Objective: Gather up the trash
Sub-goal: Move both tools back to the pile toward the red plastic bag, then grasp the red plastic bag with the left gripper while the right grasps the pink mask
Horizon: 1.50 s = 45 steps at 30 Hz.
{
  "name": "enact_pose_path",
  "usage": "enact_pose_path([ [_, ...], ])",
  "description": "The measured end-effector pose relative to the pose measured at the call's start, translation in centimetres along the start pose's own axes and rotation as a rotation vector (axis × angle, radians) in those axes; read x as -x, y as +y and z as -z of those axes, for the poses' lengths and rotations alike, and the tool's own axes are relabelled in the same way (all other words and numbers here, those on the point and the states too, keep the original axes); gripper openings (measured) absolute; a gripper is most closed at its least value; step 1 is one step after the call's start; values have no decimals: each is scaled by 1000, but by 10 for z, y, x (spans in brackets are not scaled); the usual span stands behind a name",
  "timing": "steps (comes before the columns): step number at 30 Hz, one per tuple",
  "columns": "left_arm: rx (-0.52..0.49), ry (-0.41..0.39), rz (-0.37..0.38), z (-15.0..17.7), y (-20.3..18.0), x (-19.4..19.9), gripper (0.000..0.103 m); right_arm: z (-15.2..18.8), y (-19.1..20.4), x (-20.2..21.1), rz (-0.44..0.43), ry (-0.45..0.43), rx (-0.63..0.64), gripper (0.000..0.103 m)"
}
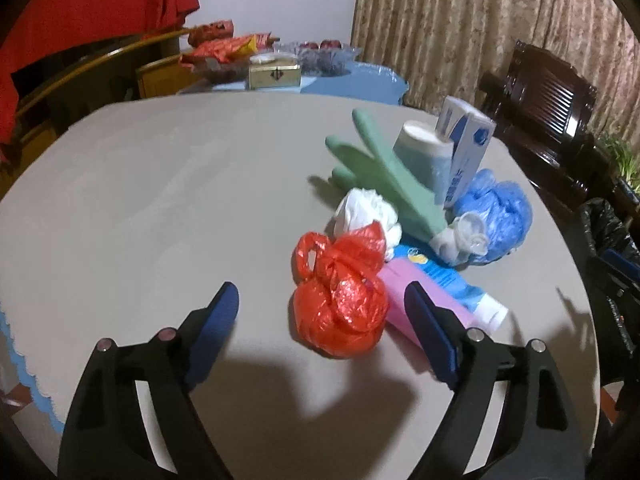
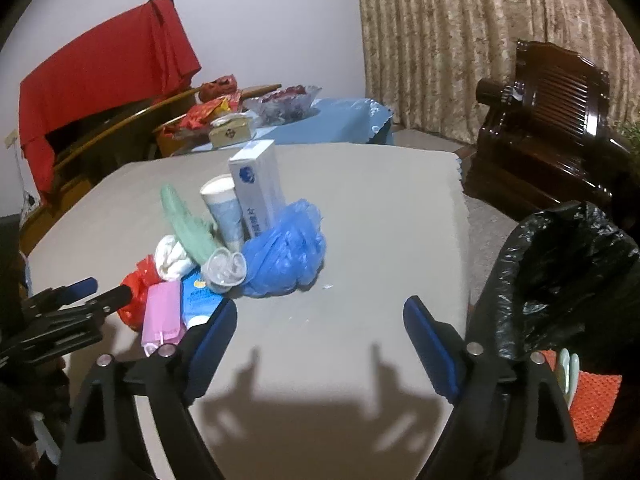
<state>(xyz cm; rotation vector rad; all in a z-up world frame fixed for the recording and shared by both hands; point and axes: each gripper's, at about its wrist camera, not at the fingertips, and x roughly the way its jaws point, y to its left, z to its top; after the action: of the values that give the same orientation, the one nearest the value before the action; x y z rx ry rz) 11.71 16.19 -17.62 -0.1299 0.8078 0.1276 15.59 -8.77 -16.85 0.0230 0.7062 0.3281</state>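
A pile of trash lies on the grey table: a knotted red plastic bag, a white crumpled bag, a green rubber glove, a paper cup, a white-blue box, a blue bag, a pink packet and a blue-white tube. My left gripper is open, its jaws on either side of the red bag and just short of it. My right gripper is open and empty, short of the blue bag. The left gripper also shows in the right wrist view.
A bin lined with a black bag stands off the table's right edge. A dark wooden chair is behind it. A second table with a blue cloth, snack packets and a small box stands at the back.
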Motion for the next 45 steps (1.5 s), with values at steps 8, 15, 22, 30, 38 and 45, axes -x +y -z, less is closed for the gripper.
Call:
enact_pose_path([
  [8,20,62,33,2,1,-26,64,5,4,-10,-19,38,7,76],
  [15,40,66,72,0,4,-29,46,7,20,-17,-57,56,37,72],
  [22,48,15,61,-3,13,-4,46,5,36,-18,-97,51,55,71],
  [30,54,1,3,1,37,9,46,1,72,-26,-165,48,93,71],
  [38,85,-8,-21,2,61,14,46,7,111,-40,-207,81,146,58],
  [45,109,-9,-35,6,75,18,46,17,129,-55,-224,134,185,48],
])
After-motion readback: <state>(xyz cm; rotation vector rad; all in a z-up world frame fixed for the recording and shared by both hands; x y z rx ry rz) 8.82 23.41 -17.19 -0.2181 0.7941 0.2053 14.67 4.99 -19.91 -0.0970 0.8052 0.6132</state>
